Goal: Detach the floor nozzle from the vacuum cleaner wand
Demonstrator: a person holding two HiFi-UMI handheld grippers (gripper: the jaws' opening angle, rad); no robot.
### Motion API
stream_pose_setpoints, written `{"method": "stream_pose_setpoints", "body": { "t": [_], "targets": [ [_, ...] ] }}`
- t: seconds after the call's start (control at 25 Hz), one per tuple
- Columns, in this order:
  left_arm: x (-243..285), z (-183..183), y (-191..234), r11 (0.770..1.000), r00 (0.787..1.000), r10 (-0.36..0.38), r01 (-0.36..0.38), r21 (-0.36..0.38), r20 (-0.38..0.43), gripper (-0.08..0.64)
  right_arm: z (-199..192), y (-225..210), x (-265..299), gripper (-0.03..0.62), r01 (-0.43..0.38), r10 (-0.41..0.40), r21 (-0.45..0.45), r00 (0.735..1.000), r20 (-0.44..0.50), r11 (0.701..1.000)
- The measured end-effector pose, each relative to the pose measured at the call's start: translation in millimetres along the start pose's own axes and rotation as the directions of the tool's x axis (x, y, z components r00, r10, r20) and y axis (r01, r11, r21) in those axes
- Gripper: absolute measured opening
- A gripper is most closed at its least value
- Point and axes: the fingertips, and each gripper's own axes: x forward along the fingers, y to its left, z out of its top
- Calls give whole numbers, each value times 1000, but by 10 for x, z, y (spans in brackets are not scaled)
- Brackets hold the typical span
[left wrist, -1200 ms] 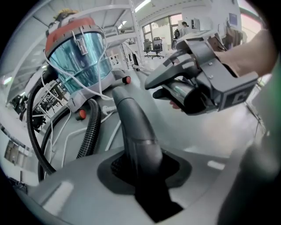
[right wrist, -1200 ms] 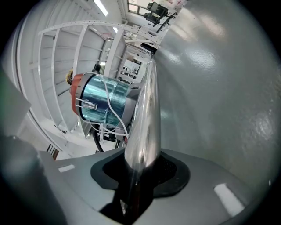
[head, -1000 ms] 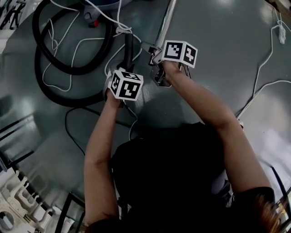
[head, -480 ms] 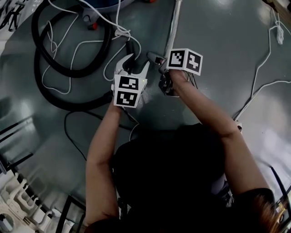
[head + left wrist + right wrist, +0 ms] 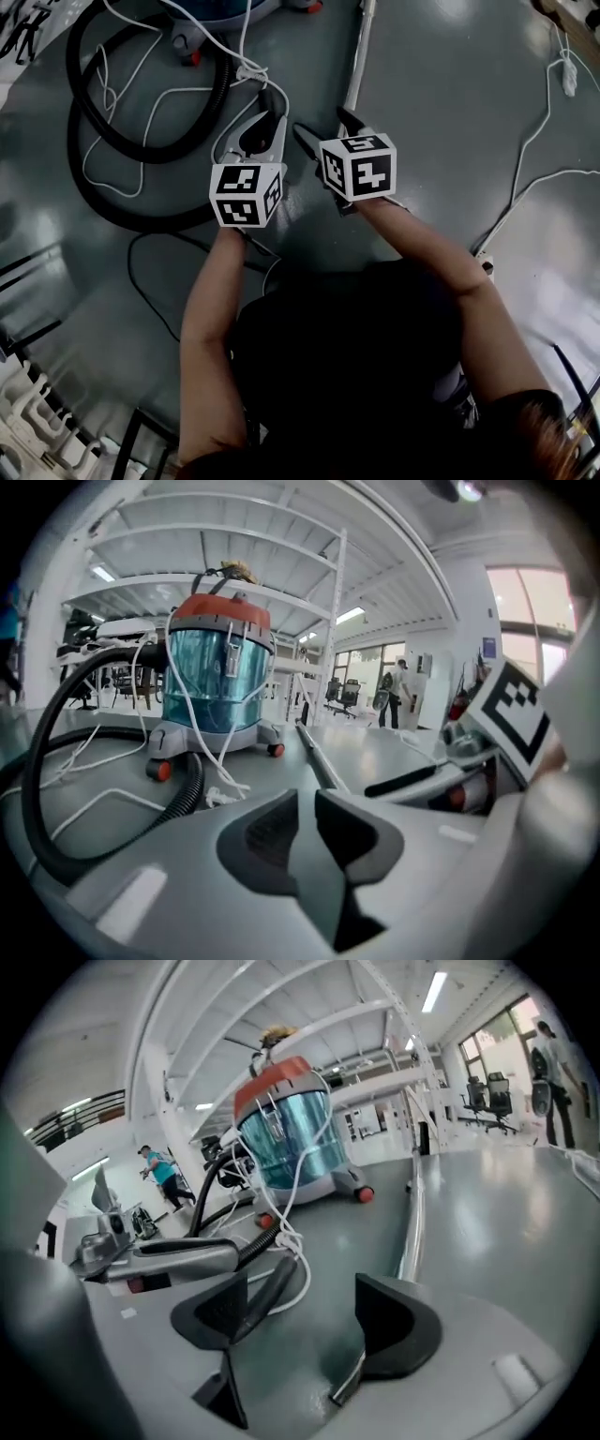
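Note:
The chrome wand (image 5: 356, 61) lies on the grey floor and runs away from me toward the blue vacuum canister (image 5: 217, 9). Its near end passes under my right gripper (image 5: 324, 124), whose marker cube hides the floor nozzle. The right gripper (image 5: 300, 1297) is wide open and closing slightly, with only floor between its jaws; the wand (image 5: 412, 1213) lies just beyond its right jaw. My left gripper (image 5: 265, 124) hovers over the black hose end (image 5: 267, 98). Its jaws (image 5: 307, 803) are closing to a narrow gap and hold nothing.
The black hose (image 5: 141, 141) loops across the floor at the upper left, tangled with a white power cord (image 5: 178, 89). Another white cable (image 5: 534, 150) trails at the right. White racks (image 5: 37, 412) stand at the lower left. Shelving rises behind the canister (image 5: 216, 677).
Both grippers drew back from the wand's near end and rolled. The left jaws spread wide, then narrowed again. The right cube shifted left, over where the metal fitting showed.

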Motion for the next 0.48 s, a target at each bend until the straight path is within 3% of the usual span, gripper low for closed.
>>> {"method": "stream_pose_setpoints", "body": {
  "t": [0.12,0.24,0.32,0.48],
  "targets": [
    [-104,102,96,999,998,23,-20,-50,65,31,118,33,-37,253,-21,25,-48,996,83,999],
    [-208,158,182,997,991,83,-83,-6,109,12,245,31,-107,136,-12,28,-92,985,171,996],
    [-275,195,185,994,985,100,-104,17,142,12,384,63,-199,10,-1,37,-140,966,254,990],
    [-374,331,92,996,971,85,-90,15,222,12,643,171,-383,-3,-6,96,-238,924,369,971]
  ]
}}
